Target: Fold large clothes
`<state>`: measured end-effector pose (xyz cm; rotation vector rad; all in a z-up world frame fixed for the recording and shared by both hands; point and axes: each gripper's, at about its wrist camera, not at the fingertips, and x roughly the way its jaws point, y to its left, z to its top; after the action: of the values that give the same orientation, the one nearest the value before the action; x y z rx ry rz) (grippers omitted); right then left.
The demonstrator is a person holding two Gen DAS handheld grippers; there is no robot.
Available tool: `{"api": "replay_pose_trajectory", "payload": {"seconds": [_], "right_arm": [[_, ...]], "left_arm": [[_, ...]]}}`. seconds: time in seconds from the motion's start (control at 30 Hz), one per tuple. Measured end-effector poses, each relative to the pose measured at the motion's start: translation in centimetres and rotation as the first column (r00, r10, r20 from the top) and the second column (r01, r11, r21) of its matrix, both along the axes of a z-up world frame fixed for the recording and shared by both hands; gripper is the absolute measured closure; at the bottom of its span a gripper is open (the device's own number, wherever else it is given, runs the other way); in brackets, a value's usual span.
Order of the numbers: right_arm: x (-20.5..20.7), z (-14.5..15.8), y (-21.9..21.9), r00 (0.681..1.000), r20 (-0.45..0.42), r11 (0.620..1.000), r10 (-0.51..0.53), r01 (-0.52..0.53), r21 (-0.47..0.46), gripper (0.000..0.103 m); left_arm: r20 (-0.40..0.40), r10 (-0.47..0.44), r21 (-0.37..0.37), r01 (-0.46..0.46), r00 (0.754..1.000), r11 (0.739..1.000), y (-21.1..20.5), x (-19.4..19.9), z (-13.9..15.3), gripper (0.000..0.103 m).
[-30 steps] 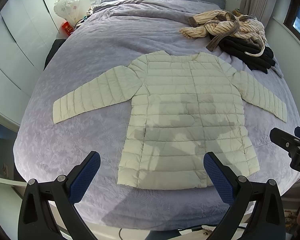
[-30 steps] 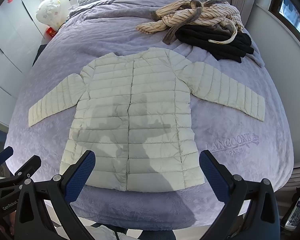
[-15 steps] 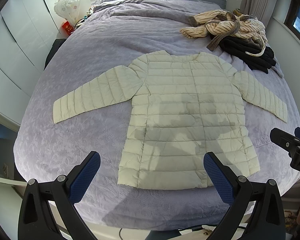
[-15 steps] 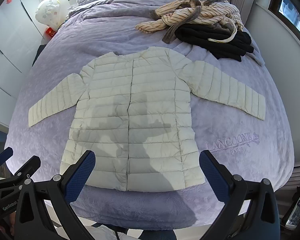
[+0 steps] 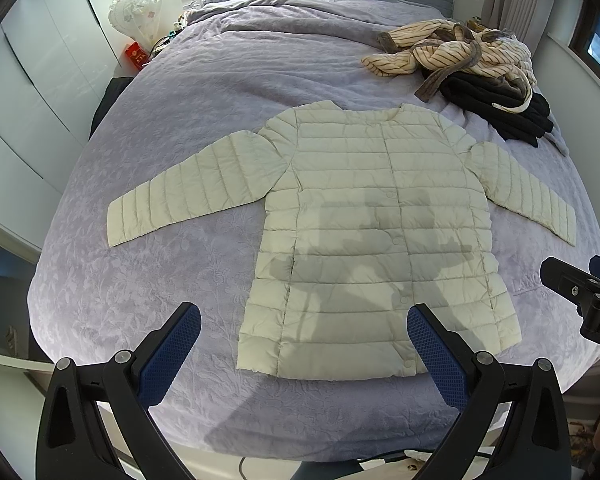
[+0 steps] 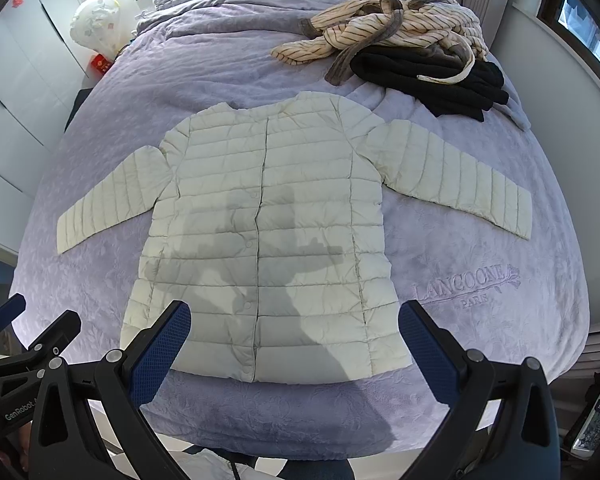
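Lavender bed [image 5: 172, 128] is noted bearing the quilted jacket [image 5: 376, 216] flat at centre, unfolded. Left tool [image 5: 304, 344] and right tool [image 6: 294, 340] are held agape, empty. Sleeve at 9 o'clock [image 5: 188, 192] is judged next.

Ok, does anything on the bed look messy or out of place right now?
The cream quilted jacket lies flat and buttoned, sleeves spread, nothing askew. The only mess is a heap near the pillows: a striped robe dumped in a tangle over a black garment, unfolded.
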<state>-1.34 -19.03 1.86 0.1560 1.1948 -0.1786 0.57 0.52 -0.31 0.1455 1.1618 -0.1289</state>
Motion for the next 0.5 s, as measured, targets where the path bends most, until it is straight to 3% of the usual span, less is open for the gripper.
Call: {"api": "replay_pose_trajectory", "payload": {"seconds": [0.5], "right_arm": [[0.09, -0.06, 0.05, 1.0, 0.0, 1.0, 0.0, 0.0, 0.002, 0.0]], "left_arm": [[0.0, -0.001, 0.0, 0.001, 1.0, 1.0, -0.02, 0.02, 0.01, 0.0]]}}
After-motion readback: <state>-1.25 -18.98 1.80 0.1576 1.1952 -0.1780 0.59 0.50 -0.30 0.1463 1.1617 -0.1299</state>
